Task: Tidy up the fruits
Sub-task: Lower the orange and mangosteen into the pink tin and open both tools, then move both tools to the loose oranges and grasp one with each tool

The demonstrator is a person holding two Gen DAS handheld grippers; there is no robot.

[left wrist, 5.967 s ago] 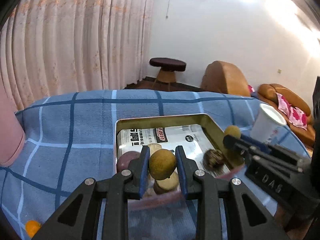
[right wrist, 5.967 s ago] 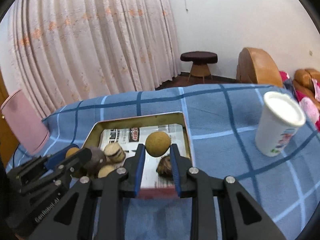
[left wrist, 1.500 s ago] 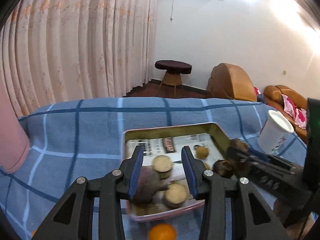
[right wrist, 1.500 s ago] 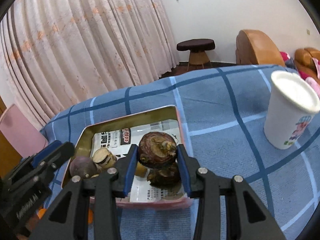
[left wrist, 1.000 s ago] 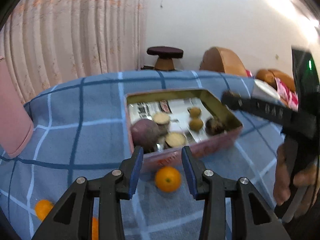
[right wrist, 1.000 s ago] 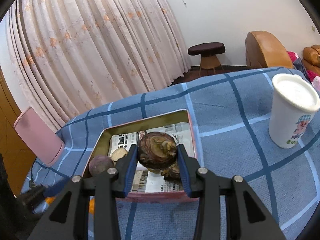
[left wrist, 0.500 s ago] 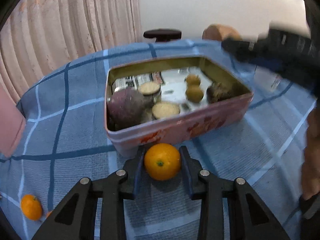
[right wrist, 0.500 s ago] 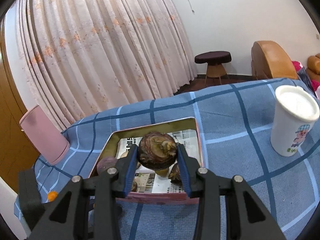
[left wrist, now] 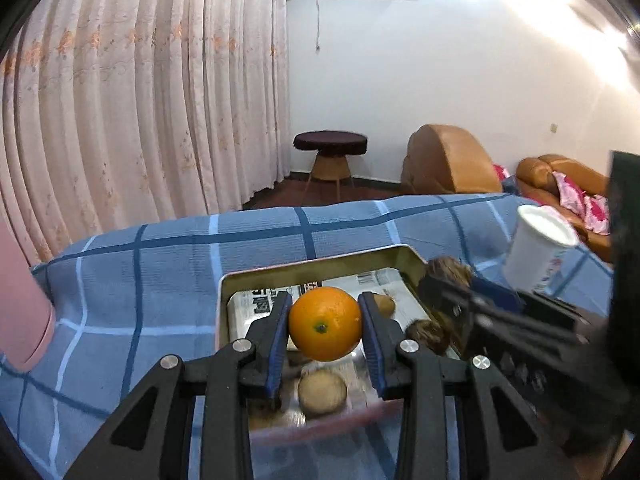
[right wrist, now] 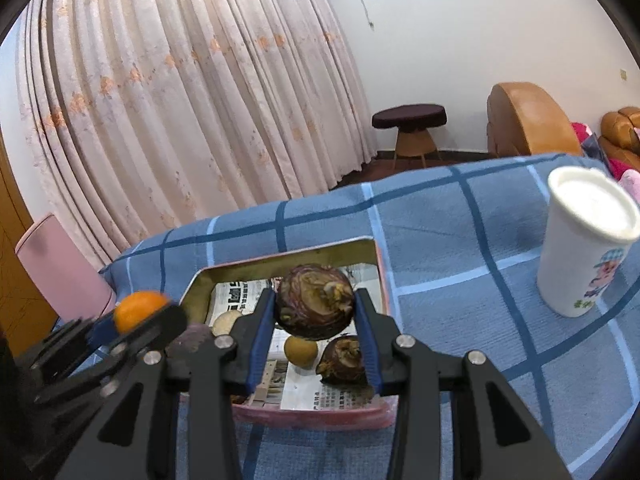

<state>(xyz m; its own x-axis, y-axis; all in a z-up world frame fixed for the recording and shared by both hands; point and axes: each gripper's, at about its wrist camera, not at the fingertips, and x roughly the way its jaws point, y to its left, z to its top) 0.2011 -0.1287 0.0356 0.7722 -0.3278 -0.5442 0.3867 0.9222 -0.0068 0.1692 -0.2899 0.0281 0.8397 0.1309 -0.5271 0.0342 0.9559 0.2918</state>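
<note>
My left gripper (left wrist: pixel 325 324) is shut on an orange (left wrist: pixel 325 323) and holds it above the near end of the pink tin tray (left wrist: pixel 320 270). The tray is lined with newspaper and holds several brown fruits, one a round one (left wrist: pixel 322 397) just below the orange. My right gripper (right wrist: pixel 316 307) is shut on a dark brown wrinkled fruit (right wrist: pixel 316 306) above the same tray (right wrist: pixel 288 258). In the right wrist view the left gripper with its orange (right wrist: pixel 138 310) shows at the left. In the left wrist view the right gripper (left wrist: pixel 448 276) shows at the right.
A white paper cup (right wrist: pixel 586 240) stands on the blue checked cloth (right wrist: pixel 460 240) to the right of the tray. A pink cylinder (right wrist: pixel 64 268) stands at the left edge. Curtains, a stool and sofas lie behind the table.
My left gripper has closed on the orange that lay in front of the tray and lifted it over the tray. My right gripper still holds the dark fruit above the tray.
</note>
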